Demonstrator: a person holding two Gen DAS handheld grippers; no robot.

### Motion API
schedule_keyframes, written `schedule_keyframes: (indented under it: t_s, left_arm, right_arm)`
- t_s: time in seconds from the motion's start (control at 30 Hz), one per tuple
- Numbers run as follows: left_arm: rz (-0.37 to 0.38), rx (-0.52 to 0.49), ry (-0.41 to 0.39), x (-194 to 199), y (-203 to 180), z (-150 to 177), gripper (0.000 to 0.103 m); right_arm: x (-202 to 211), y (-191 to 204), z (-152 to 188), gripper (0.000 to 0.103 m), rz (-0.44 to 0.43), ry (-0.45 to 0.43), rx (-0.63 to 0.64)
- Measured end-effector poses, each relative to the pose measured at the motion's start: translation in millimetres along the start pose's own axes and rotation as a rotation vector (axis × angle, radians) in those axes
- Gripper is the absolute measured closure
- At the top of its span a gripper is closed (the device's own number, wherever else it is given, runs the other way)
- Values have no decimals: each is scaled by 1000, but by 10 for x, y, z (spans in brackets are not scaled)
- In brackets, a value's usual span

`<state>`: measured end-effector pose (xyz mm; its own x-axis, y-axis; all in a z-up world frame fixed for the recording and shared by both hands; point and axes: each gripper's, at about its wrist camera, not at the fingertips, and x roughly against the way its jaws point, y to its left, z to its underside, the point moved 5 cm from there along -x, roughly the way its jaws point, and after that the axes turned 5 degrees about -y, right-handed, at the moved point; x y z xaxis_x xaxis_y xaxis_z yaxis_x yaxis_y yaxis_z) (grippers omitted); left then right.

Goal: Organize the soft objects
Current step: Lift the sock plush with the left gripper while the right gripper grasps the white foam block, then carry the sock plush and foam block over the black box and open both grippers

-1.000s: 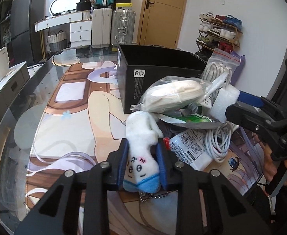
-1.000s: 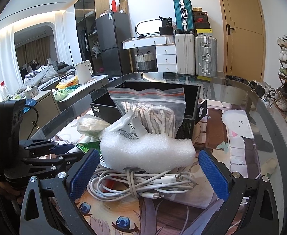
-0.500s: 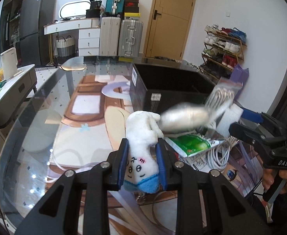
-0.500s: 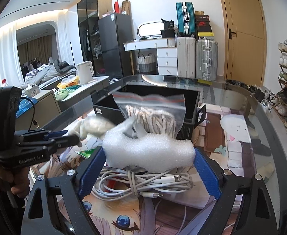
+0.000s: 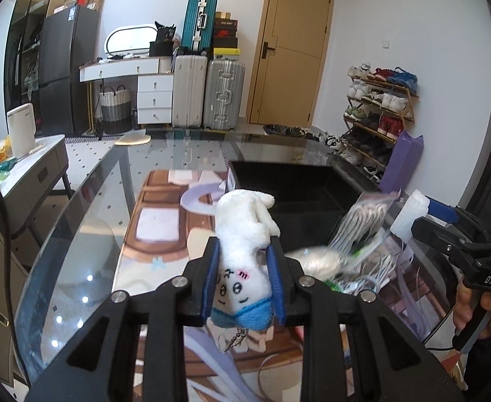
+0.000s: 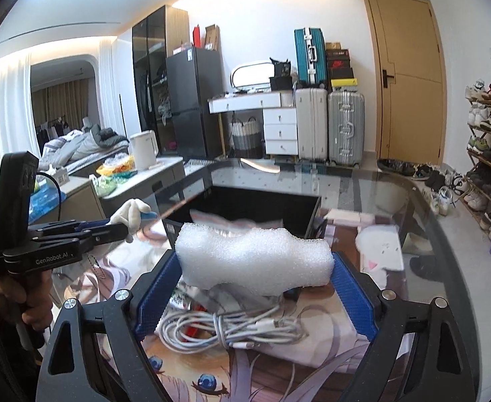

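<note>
My left gripper point(image 5: 243, 281) is shut on a white plush toy point(image 5: 245, 234) with a blue base and a drawn face, held above the table. It also shows in the right wrist view point(image 6: 130, 212). My right gripper point(image 6: 255, 293) is shut on a white foam block point(image 6: 252, 258), lifted above a coil of white cables point(image 6: 232, 330). The foam block also shows in the left wrist view point(image 5: 409, 216). An open black box point(image 5: 292, 194) stands behind both grippers on the table.
A zip bag of white cords point(image 5: 362, 224), a blurred plastic-wrapped bundle point(image 5: 319, 259) and a green packet lie right of the plush. The glass table point(image 5: 78, 234) carries an anime-print mat. Suitcases, drawers and a shoe rack stand beyond.
My left gripper has lifted the plush up off the table. My right gripper has closed onto the foam block and raised it off the cable pile.
</note>
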<state>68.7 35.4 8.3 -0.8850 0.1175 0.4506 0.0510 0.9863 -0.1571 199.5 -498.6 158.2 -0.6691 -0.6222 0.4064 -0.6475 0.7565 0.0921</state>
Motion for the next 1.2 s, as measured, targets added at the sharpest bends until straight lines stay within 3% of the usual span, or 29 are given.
schedule_keyframes:
  t_s: [0.5,1.2]
  left_arm:
    - [57,-32,-43,-225,-133,-442,77]
    - [59,-57,5,-772,-184,-599,77]
  right_arm:
    - [-64,-56,-446,13,-5,-17,43]
    - [-734,-207,-644,13,-71,83,53]
